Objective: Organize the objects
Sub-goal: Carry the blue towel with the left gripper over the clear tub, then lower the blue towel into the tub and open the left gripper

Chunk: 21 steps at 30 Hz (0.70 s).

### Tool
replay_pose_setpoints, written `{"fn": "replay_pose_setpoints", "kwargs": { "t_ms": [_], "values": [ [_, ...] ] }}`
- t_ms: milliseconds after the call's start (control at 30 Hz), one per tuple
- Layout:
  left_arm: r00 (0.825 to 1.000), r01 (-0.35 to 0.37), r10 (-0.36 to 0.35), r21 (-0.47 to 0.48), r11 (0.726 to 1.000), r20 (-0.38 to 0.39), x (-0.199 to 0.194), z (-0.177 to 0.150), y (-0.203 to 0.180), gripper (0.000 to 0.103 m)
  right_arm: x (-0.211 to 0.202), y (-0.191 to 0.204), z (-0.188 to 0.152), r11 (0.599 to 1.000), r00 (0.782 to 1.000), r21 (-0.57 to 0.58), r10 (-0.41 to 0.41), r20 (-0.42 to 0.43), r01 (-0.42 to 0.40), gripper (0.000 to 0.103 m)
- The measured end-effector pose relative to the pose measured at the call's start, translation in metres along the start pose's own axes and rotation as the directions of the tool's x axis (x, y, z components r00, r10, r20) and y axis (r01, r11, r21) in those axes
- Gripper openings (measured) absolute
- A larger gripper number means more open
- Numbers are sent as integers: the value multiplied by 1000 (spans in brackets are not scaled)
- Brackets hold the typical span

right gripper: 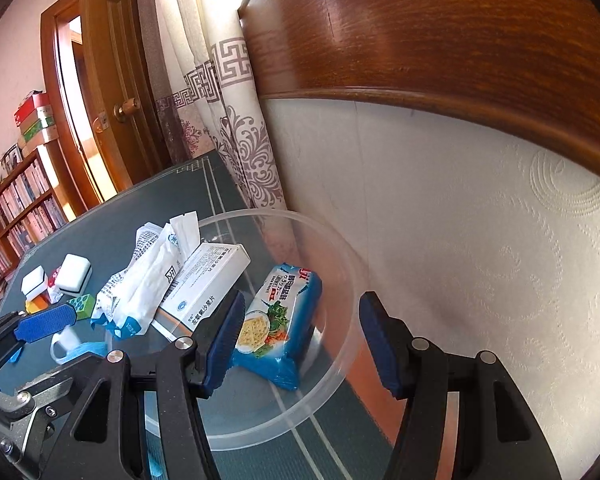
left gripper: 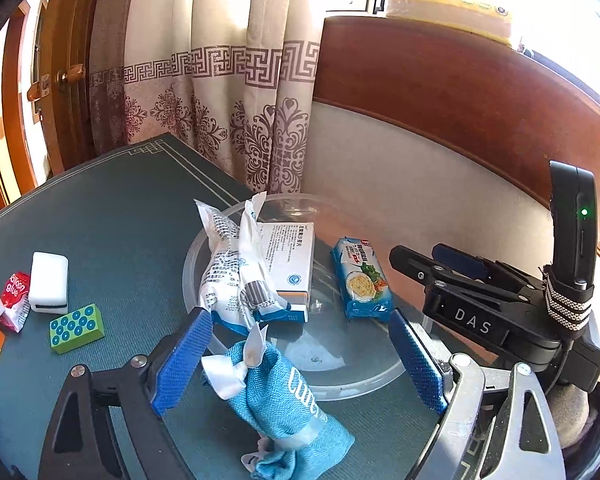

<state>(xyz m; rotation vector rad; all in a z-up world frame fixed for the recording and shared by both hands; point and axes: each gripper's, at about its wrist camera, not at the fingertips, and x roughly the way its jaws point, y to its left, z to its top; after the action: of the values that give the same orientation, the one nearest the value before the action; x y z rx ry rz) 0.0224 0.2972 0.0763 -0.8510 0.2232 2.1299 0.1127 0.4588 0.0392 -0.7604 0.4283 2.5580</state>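
Fingers: left gripper [left gripper: 300,356] spread wide over blue cloth pouch [left gripper: 284,400] | right gripper [right gripper: 302,344] spread wide over clear plastic bowl [right gripper: 340,372] | blue cracker packet [right gripper: 278,320] inside bowl.

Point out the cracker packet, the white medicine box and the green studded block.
cracker packet [right gripper: 278,320]: right wrist view, printed front face.
white medicine box [left gripper: 288,258]: left wrist view, top printed face.
green studded block [left gripper: 76,328]: left wrist view, studded top.

Clear glossy plastic bowl [left gripper: 204,240] – shiny foil cracker pack [right gripper: 278,320]; woven blue cloth pouch [left gripper: 284,400]; matt table mat [left gripper: 112,208].
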Motion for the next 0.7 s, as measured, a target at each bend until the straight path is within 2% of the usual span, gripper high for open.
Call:
{"fn": "replay_pose_setpoints", "kwargs": {
  "t_ms": [167,333,433,467,500,533,600,700],
  "values": [
    [998,-55,54,-33,998,-36,-10,-13,13,94,-8,1,0,1000,1000,-4,6,14,-5,61],
    [986,-9,-23,-191,982,-165,-1,-37,29,94,-8,5,-3,1000,1000,-22,9,7,-9,61],
    [974,0,-52,-231,973,-220,11,-44,29,92,-8,6,-5,999,1000,-29,15,0,-15,61],
    [972,-1,-54,-231,973,-230,13,-45,28,86,-9,6,-6,999,1000,-30,16,2,-16,61],
    [970,2,-58,-233,973,-236,16,-45,27,75,-10,6,-6,999,1000,-30,18,4,-18,61],
    [968,8,-66,-235,972,-242,17,-46,26,69,-11,5,-6,999,1000,-30,18,6,-18,61],
    [965,37,-99,-247,968,-242,19,-46,24,49,-12,4,-5,999,1000,-26,22,10,-22,61],
    [969,41,-90,-213,976,-229,13,-45,16,41,-14,3,-5,999,1000,-21,27,15,-27,61]
  ]
}}
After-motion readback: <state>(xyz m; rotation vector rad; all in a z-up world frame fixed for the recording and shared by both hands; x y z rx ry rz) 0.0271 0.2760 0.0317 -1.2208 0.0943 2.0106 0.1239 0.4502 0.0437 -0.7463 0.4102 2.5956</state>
